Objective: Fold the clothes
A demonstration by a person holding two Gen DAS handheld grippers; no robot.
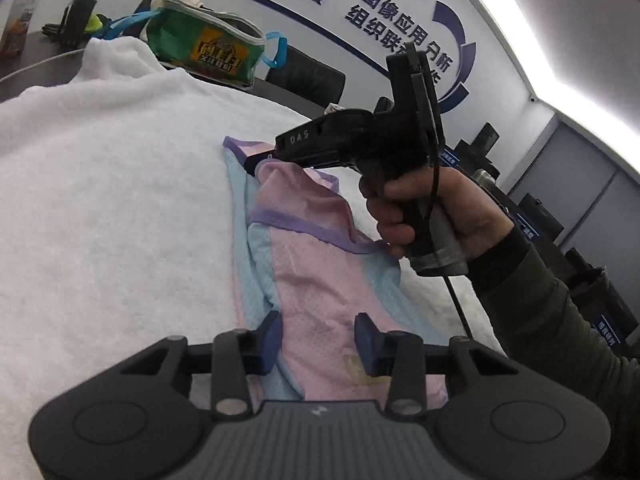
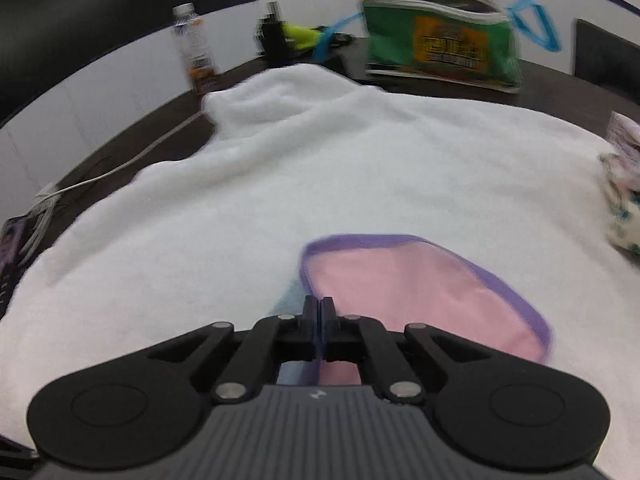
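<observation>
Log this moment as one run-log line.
left tongs: open over pink garment | right tongs: shut at garment's purple-trimmed edge, grip unclear | white towel underneath

Left gripper (image 1: 316, 338) sits partly open, right gripper (image 2: 319, 307) is pinched fully closed (hand (image 1: 424, 208) wrapped round its handle).

One garment (image 1: 320, 280), one towel (image 1: 100, 200), one bag (image 1: 200, 44), one bottle (image 2: 196, 48).
</observation>
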